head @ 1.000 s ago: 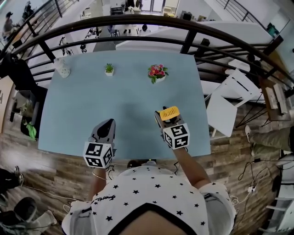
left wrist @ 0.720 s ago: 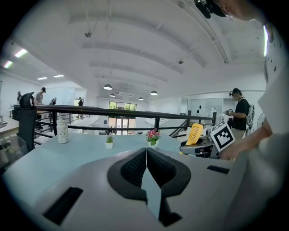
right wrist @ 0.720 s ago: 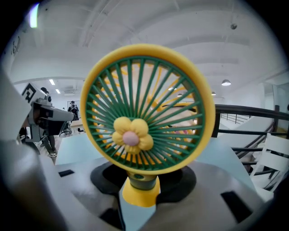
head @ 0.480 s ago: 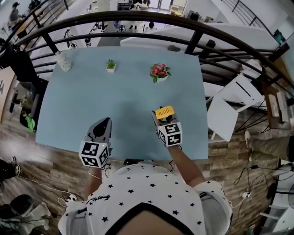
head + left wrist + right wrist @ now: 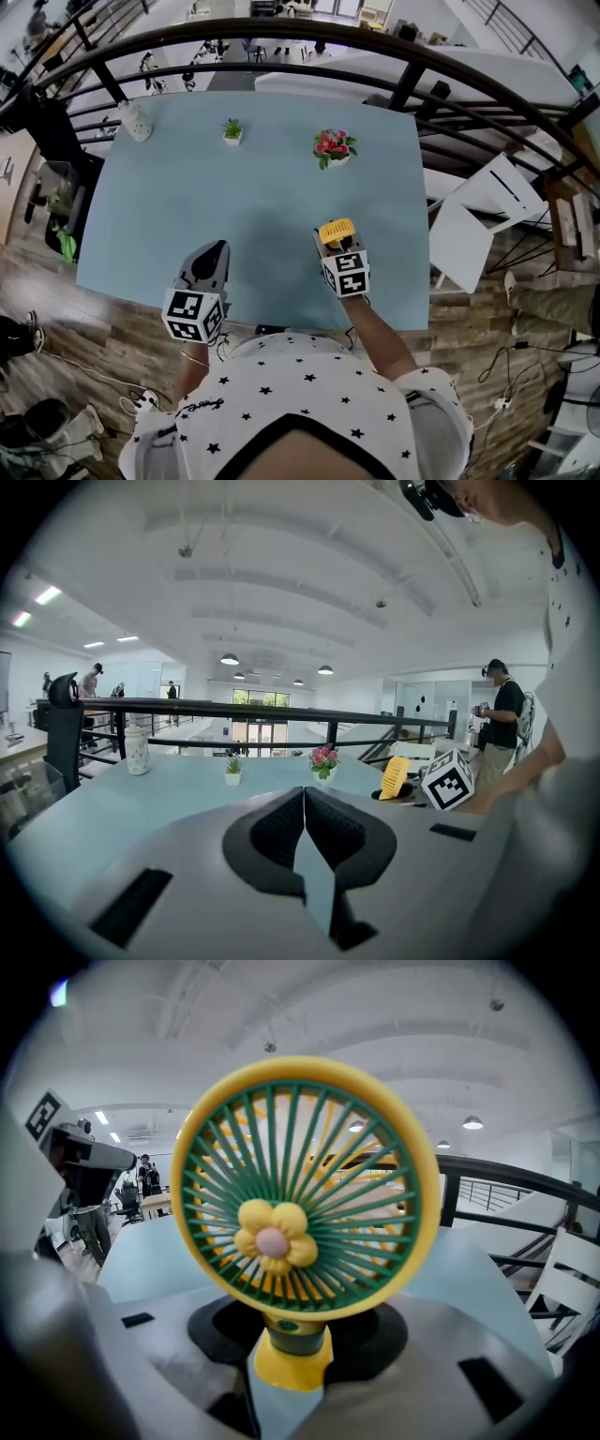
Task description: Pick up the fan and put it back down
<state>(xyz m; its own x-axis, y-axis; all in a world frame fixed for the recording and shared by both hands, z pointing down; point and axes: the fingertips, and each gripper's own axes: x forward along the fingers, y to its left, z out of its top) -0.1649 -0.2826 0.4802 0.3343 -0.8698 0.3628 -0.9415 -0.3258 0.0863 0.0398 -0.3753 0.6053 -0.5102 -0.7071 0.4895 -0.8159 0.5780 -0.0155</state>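
A small yellow fan with a green grille and a yellow flower at its hub stands upright between the jaws of my right gripper, which is shut on its yellow handle. In the right gripper view the fan fills the picture and the right gripper clasps its stem. It is low over the light blue table; I cannot tell whether its foot touches. My left gripper rests near the table's front edge, shut and empty. The left gripper looks across at the fan.
At the table's far side stand a pot of pink flowers, a small green plant and a white spotted jar. A black railing curves behind the table. White folding chairs stand to the right.
My right gripper has sunk toward the table with the fan still in it. The left gripper has stayed where it was.
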